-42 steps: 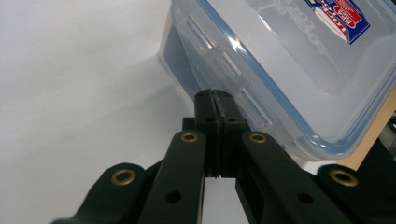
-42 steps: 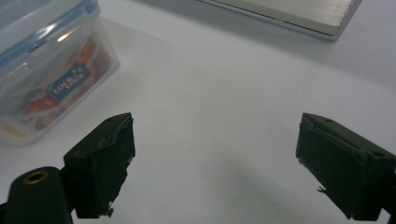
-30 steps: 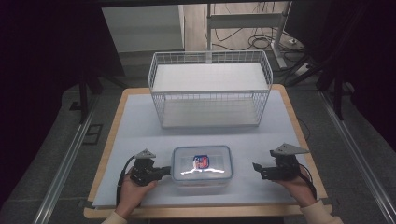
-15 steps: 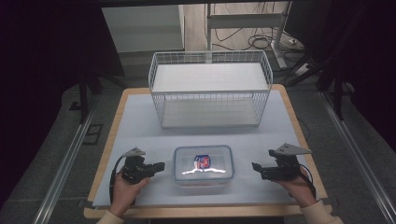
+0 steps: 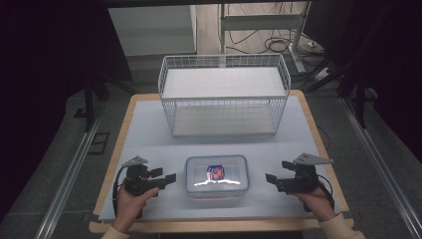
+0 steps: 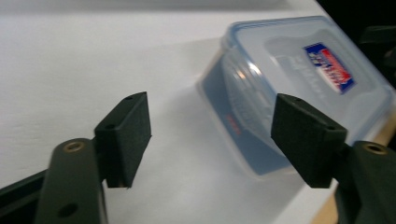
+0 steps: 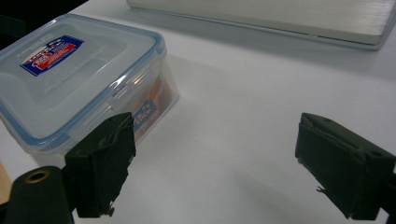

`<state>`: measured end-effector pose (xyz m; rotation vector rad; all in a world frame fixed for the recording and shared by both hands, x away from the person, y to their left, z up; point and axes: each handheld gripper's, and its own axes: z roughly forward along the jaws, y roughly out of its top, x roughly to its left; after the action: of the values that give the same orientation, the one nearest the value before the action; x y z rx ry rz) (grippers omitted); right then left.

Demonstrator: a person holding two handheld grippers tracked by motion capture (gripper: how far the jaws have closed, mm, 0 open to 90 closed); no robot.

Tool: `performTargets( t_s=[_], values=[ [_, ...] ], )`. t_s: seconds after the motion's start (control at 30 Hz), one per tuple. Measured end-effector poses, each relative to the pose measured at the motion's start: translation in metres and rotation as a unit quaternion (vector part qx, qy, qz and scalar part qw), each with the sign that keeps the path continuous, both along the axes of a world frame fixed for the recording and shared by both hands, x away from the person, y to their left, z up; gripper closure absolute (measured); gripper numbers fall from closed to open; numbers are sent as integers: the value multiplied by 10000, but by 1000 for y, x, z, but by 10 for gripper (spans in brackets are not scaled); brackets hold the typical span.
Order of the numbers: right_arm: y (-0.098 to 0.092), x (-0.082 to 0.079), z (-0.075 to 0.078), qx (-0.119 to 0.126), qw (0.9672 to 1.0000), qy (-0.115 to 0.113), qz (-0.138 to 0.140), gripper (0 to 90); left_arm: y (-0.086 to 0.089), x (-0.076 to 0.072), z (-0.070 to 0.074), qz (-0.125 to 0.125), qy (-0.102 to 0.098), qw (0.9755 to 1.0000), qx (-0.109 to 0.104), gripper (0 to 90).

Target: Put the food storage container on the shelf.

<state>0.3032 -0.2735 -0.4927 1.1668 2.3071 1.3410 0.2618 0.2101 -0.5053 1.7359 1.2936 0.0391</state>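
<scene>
Since the earlier frame, the left tool (image 5: 169,178) has drawn back a little from the plastic container (image 5: 217,176), and its jaws have just been opening; they now stand wide apart with nothing between them. From the high view, the container lies near the front edge of the white tabletop (image 5: 149,129), between the two tools, with a small gap on each side. Its lid is closed, with a blue rim and a red and blue label (image 5: 216,172) in the middle. The right tool (image 5: 269,179) also stands with its jaws wide apart and holds nothing. From the left gripper view, the container (image 6: 299,88) is ahead and to the right of the jaws, and dark contents show through its clear wall. The right gripper view shows the container (image 7: 79,74) at the left, just beside one black jaw, and an orange and blue pack shows through the side; I cannot tell if the jaw touches it. At the top of this view is the base of the wire basket (image 7: 261,18). I count one container, one white wire basket (image 5: 224,94) and two tools. The basket stands at the far side of the tabletop, well apart from the container. Around the tabletop the room is dark, with a grey floor, metal rails and some cables (image 5: 268,45) behind.
</scene>
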Motion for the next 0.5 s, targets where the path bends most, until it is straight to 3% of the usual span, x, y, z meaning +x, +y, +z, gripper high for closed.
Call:
performTargets(
  t_s=[0.1, 0.13, 0.17, 0.2, 0.23, 0.5],
  values=[
    [3, -1, 0, -59, 9999, 42, 89, 123, -1, 4, -4, -4, 199, 9993, -308, 191],
    [3, 0, -1, -77, 9999, 49, 105, 123, -1, 4, -4, -4, 199, 9993, -308, 182],
    [4, 0, -2, -92, 9999, 72, 120, 123, -2, 6, -6, 10, 314, 9983, -500, 175],
    [5, 0, -2, -109, 9998, 98, 141, 123, -2, 6, -6, 10, 314, 9983, -500, 168],
    [6, -1, -2, -106, 9998, 117, 145, 123, -3, 8, -7, 35, 390, 9971, -650, 163],
    [9, -1, -3, -147, 9996, 132, 177, 117, -17, 18, -10, -63, 525, 9951, -837, 132]
  ],
)
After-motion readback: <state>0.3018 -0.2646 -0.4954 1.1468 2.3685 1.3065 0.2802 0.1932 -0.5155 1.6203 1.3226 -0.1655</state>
